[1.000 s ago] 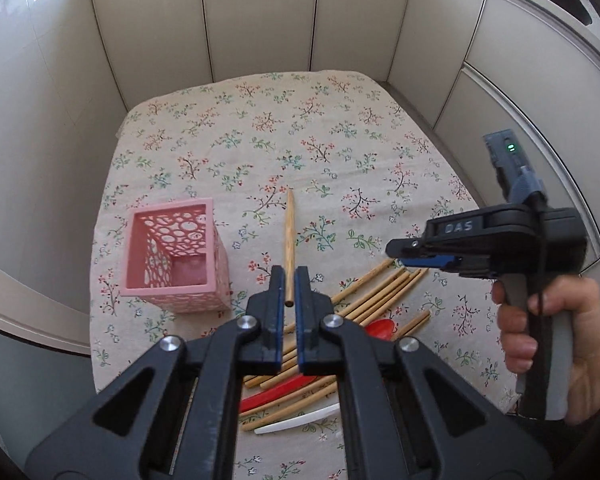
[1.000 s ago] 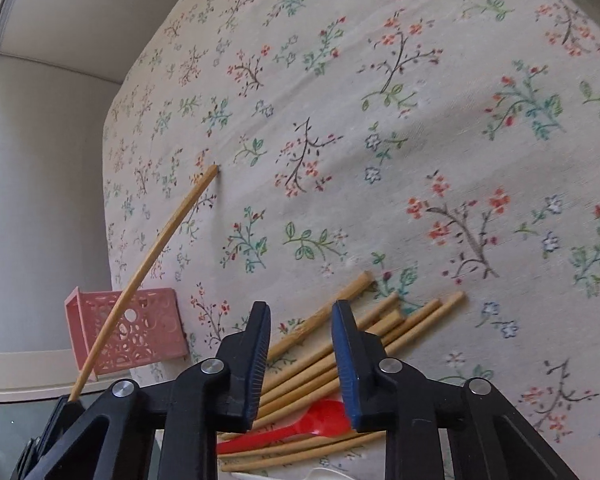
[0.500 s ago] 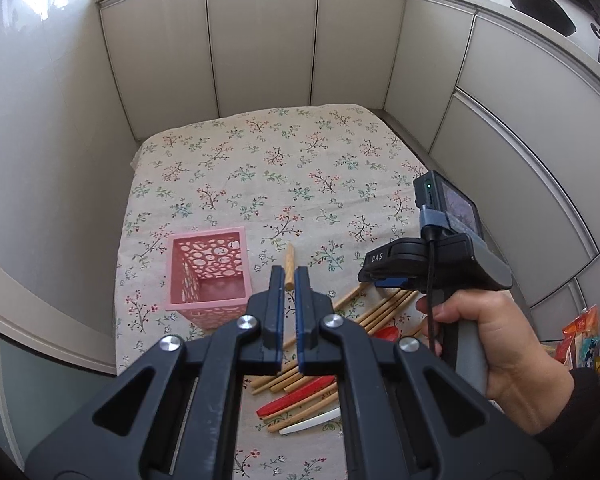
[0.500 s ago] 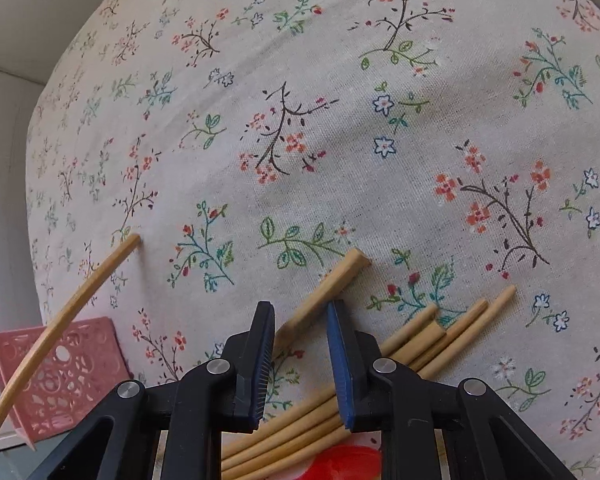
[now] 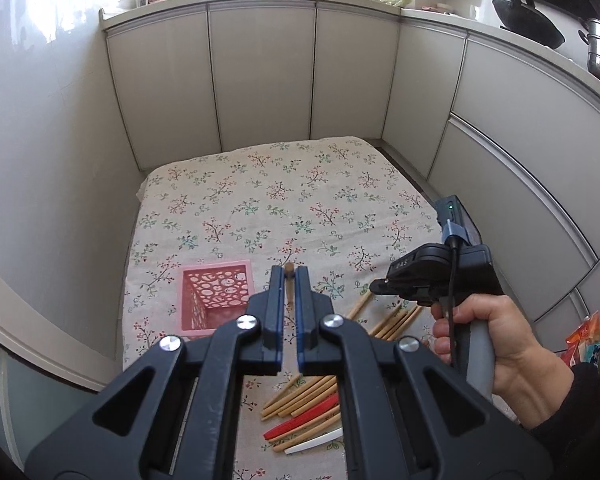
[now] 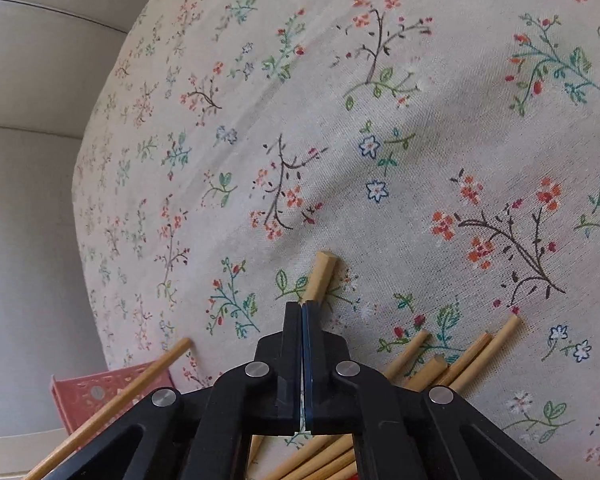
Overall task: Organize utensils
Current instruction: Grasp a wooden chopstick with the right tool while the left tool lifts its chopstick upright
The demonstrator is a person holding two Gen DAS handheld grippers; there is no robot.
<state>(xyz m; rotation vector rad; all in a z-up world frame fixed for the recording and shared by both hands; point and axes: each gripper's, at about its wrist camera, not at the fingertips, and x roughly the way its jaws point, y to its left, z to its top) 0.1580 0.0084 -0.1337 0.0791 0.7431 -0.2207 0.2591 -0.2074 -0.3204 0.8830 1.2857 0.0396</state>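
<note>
**Right claw closes at a chopstick's end**

Since a second ago the right gripper (image 6: 302, 307) has dropped onto the pile and its jaws have come together; whether they pinch the chopstick end (image 6: 321, 276) poking out just beyond its tips cannot be told. The left gripper (image 5: 288, 280) has risen, nearly shut on one bamboo chopstick (image 5: 289, 271), just right of the single pink basket (image 5: 214, 300). Nearer, to the right, the loose bamboo sticks (image 5: 396, 322) lie on the floral cloth (image 5: 284, 196), too overlapped to count, with one red utensil (image 5: 300, 424) and one white utensil (image 5: 314, 442). Cabinet doors (image 5: 260, 76) wall the far side.
</note>
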